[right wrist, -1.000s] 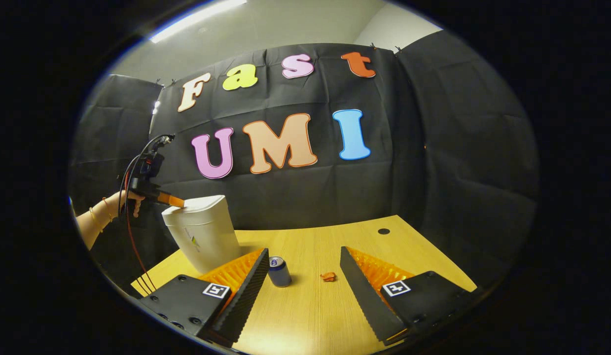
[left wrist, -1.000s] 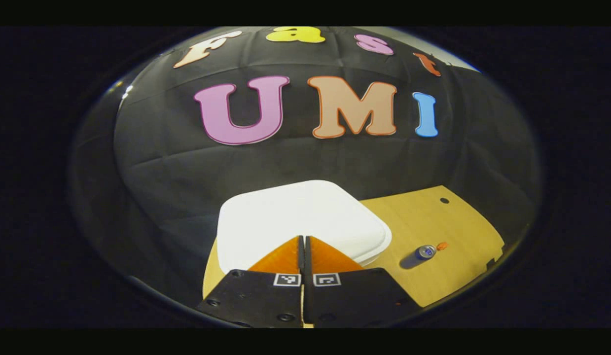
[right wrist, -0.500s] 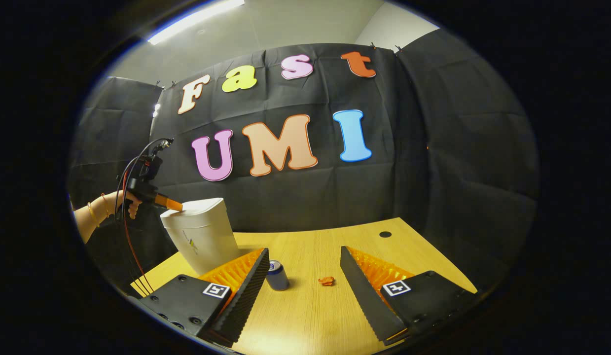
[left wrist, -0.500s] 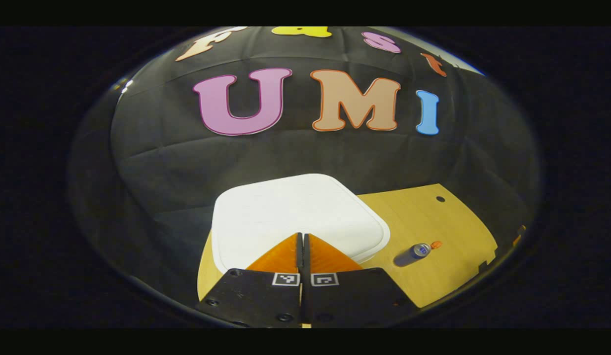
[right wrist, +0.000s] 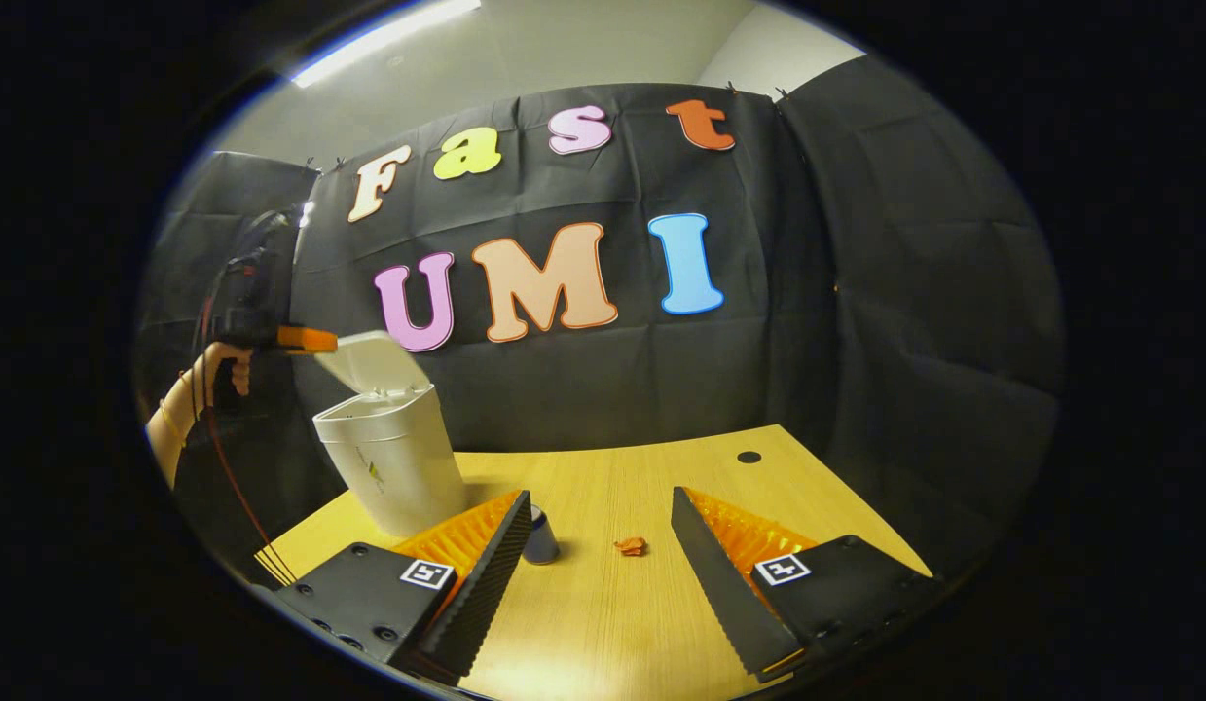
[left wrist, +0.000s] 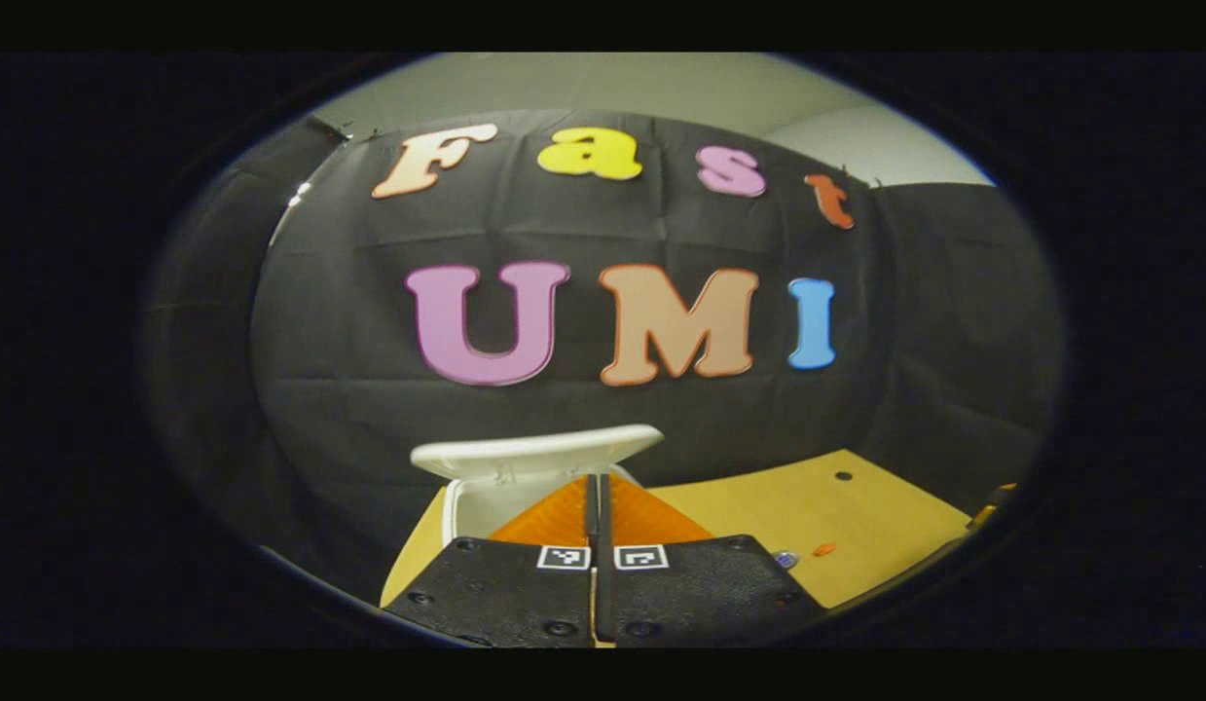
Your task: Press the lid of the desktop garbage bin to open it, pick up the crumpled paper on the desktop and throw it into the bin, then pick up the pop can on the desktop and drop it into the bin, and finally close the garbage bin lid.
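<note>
Since the earlier frames the bin's lid (right wrist: 371, 362) has sprung up from flat to a raised tilt, and the left gripper (right wrist: 309, 340) has risen with it. From the right gripper view, the left gripper is held level by a hand (right wrist: 225, 362) at the lid's raised front edge, its fingers pressed together with nothing between them; whether the tips touch the lid I cannot tell. The white bin (right wrist: 393, 467) stands on the wooden counter (right wrist: 641, 623) at its far left. From the left gripper view the lid (left wrist: 534, 452) shows edge-on just above the closed fingers. The right gripper (right wrist: 598, 570) is spread wide and empty above the counter, with the can (right wrist: 541, 538) just beside its left finger and the crumpled paper (right wrist: 630, 546) between the two fingers, farther off.
</note>
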{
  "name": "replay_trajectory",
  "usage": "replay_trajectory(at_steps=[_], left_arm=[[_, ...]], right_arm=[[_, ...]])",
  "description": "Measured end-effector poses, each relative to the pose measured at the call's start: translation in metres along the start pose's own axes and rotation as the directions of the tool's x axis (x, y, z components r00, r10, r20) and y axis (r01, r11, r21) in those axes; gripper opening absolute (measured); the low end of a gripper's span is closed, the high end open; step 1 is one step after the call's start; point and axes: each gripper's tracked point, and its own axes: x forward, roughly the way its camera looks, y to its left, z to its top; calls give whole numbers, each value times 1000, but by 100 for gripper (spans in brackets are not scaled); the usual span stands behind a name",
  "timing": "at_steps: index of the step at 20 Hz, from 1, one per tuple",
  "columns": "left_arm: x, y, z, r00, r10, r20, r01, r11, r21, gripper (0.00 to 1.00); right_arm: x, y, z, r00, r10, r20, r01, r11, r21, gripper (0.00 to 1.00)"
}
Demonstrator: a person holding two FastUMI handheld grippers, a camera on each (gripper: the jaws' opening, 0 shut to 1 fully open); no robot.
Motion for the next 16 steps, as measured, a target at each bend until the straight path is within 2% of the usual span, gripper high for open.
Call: replay_trajectory(at_steps=[3, 6, 9, 11, 14, 16], left_arm=[[-39, -23, -4, 994, 5, 110, -3, 1000, -16, 0], [-75, -41, -34, 989, 59, 134, -57, 998, -21, 0], [-100, -73, -64, 991, 35, 130, -26, 997, -68, 0], [-109, -92, -75, 992, 11, 128, 5, 992, -124, 7], [-124, -89, -69, 983, 63, 174, -38, 989, -145, 93], [-129, -89, -63, 971, 102, 215, -71, 986, -148, 94]], right_arm=[[5, 3, -1, 1000, 31, -4, -31, 999, 12, 96], [9, 4, 0, 998, 59, 0, -59, 998, 10, 96], [22, 0, -1, 997, 75, -6, -75, 997, -14, 96], [36, -4, -9, 996, 84, -25, -85, 996, -35, 96], [66, -10, -25, 993, 99, -61, -104, 991, -86, 96], [99, -15, -40, 990, 106, -90, -118, 984, -133, 96]])
